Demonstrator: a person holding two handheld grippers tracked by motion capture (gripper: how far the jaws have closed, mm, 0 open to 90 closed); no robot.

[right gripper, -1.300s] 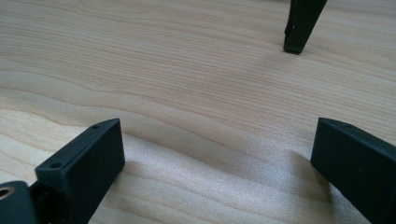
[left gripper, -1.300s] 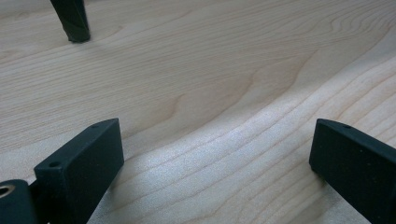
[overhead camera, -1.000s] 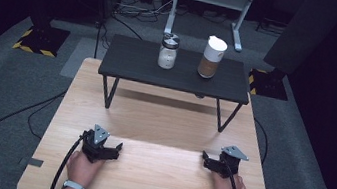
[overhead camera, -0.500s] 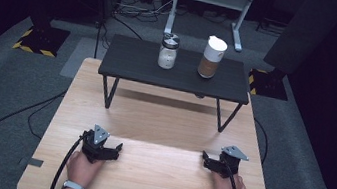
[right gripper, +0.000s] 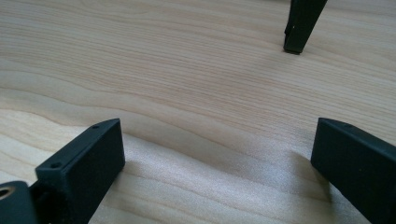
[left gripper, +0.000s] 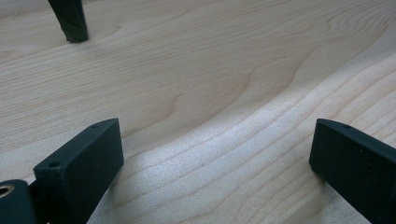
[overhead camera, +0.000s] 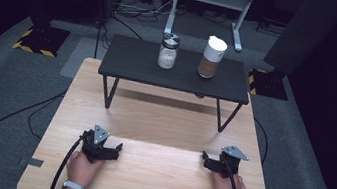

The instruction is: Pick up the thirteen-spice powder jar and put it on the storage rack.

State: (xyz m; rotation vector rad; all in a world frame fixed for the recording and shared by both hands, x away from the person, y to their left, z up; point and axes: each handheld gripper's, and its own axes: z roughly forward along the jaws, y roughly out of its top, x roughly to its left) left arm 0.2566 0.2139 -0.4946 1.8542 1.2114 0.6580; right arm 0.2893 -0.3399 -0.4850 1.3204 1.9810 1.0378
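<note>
Bench (overhead camera: 160, 138) of pale wood carries a small dark stand (overhead camera: 125, 63) on thin legs at its far side, and on that stand sit the two nearest things to work with: a clear glass jar (overhead camera: 168, 51) w/ metal lid, left of centre, and a taller tan canister (overhead camera: 212, 57) w/ white lid just to its right, apart from each other and both upright. Judging by looks, the jar is rigid, smooth, prob. slippery and breakable, moderately heavy w/ its white contents; best taken across the body below the lid, not by the lid itself. Canister looks lighter, also stiff, taller so easier to tip; grip at mid-body. Both are well apart from the grippers. Left gripper (overhead camera: 115, 148) rests on the near bench edge, jaws spread wide w/ nothing between them, as its own view confirms w/ bare wood grain and one stand leg (left gripper: 70, 21) beyond. Right gripper (overhead camera: 207, 160) likewise sits near the front edge, jaws spread and empty, another stand leg (right gripper: 301, 25) ahead of it. Vs. the earlier frames: no visible change, grippers, jar and canister all in the same spots.
</note>
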